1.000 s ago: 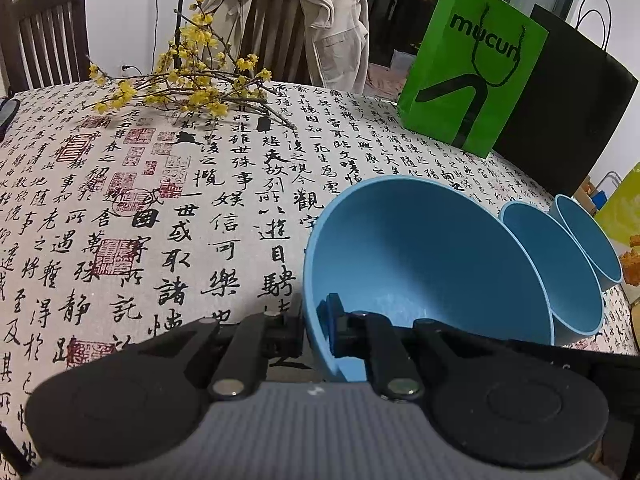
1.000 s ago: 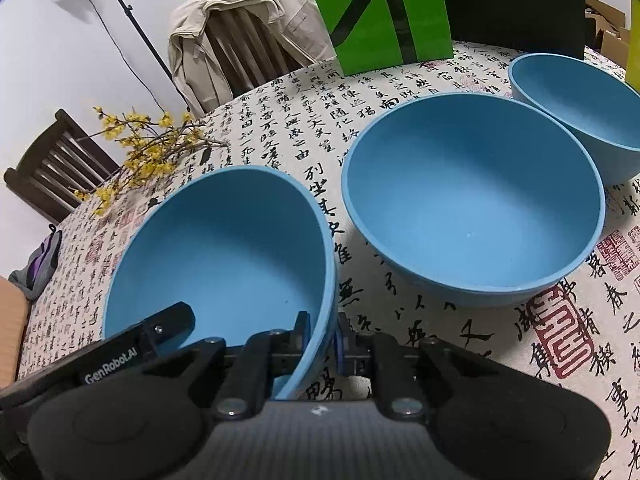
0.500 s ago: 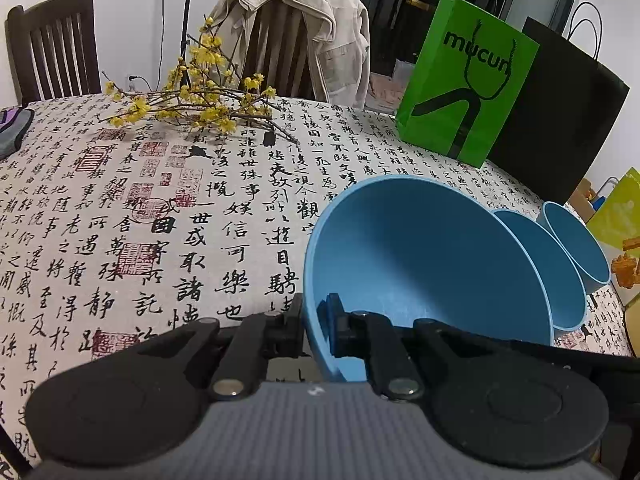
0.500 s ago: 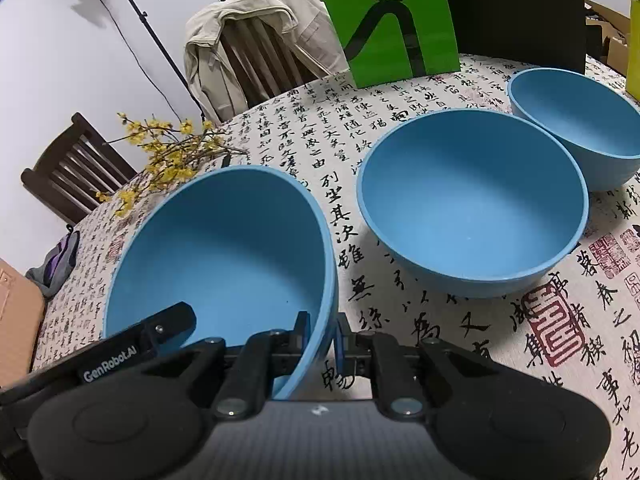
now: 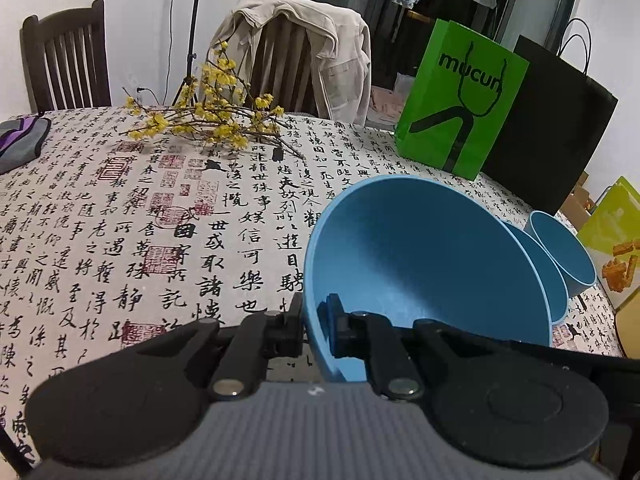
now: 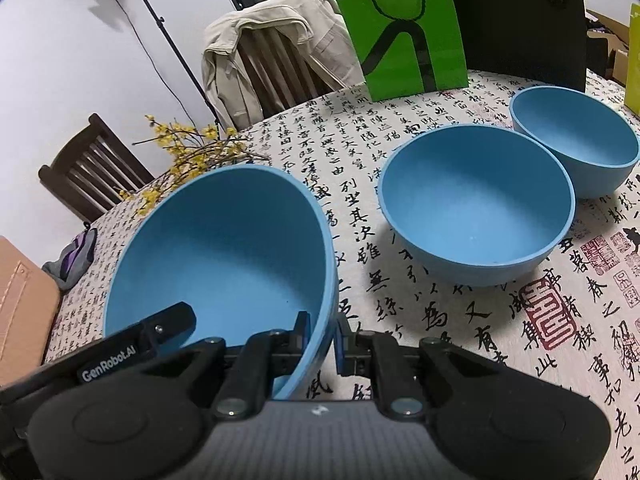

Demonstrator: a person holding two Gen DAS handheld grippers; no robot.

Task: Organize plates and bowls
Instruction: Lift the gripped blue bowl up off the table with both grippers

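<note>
Three blue bowls are in view, all matte, round and smooth-walled, in the same sky-blue. The largest bowl (image 5: 424, 272) (image 6: 224, 256) is held by both claws at once, on opposite sides of its rim. The left gripper (image 5: 314, 326) is closed down to the thickness of the rim, one black finger outside the wall and the blue-padded finger inside. The right gripper (image 6: 320, 338) pinches the other side the same way, its jaws parted only by the bowl's thin wall. The bowl hangs tilted between them, its hollow open toward both cameras.

Ahead and to the right of the right gripper sits the middle bowl (image 6: 476, 204) (image 5: 548, 280), upright on the cloth, and beyond it, further right, the small bowl (image 6: 576, 136) (image 5: 560, 252), just beside it; whether their walls touch I cannot tell.

One tablecloth (image 5: 120, 240) (image 6: 560, 320) covers the round table, cream fabric printed with black calligraphy and red seal stamps. Well ahead of the left gripper lies one bunch of thin twigs with small yellow blossoms (image 5: 208, 120) (image 6: 184, 152). Far ahead stand two paper bags: a glossy green bag (image 5: 460, 100) (image 6: 400, 28) and a black bag (image 5: 552, 136) beside it. Two dark slatted wooden chairs stand behind the table; one chair (image 5: 280, 60) (image 6: 272, 64) carries a beige jacket (image 5: 332, 52) (image 6: 228, 52), the other chair (image 5: 64, 60) (image 6: 92, 164) is bare.
</note>
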